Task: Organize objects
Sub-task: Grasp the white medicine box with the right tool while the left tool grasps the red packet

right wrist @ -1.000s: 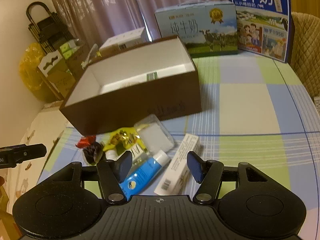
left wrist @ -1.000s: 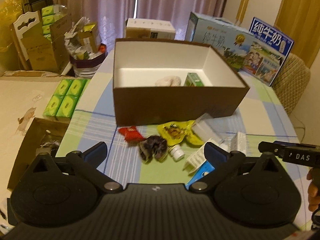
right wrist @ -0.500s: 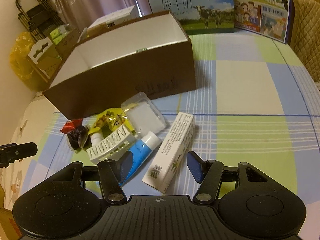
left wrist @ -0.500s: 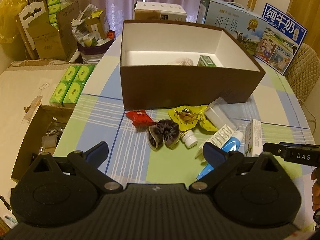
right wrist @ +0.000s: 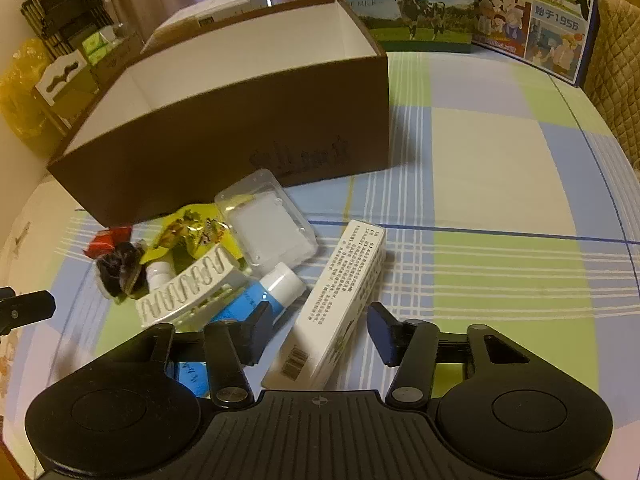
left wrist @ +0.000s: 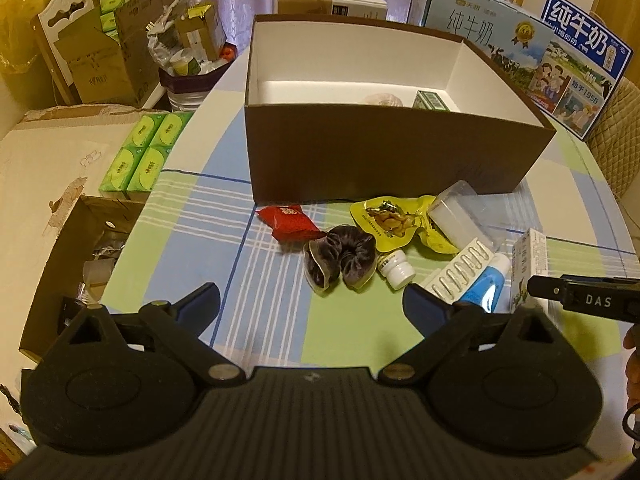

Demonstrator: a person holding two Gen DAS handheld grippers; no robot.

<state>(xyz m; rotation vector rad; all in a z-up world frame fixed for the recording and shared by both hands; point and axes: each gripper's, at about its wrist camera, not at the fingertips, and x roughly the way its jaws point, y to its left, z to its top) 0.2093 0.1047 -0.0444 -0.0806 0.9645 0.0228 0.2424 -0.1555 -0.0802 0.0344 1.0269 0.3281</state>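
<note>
A brown box (left wrist: 396, 160) with a white inside stands on the checked tablecloth (right wrist: 500, 168); a small green carton (left wrist: 430, 101) lies in it. In front of it lies a pile: red packet (left wrist: 290, 220), dark scrunchie (left wrist: 340, 258), yellow pouch (left wrist: 394, 224), small white bottle (left wrist: 396, 268), white hair clip (right wrist: 188, 284), blue tube (right wrist: 256, 300), clear case (right wrist: 268, 224). My left gripper (left wrist: 310, 300) hovers wide just short of the scrunchie, jaws closing a little, nothing between them. My right gripper (right wrist: 320, 320) straddles the near end of a white carton (right wrist: 340, 300), jaws closing, pads not touching it.
Two milk cartons (right wrist: 400, 0) stand behind the box. Green tissue packs (left wrist: 144, 156) and an open cardboard box (left wrist: 80, 264) lie off the table's left edge. A quilted chair (right wrist: 616, 80) stands at the right.
Both grippers have sunk toward the pile, which now looks larger. The right jaws have narrowed around the white carton. The left jaws have narrowed slightly.
</note>
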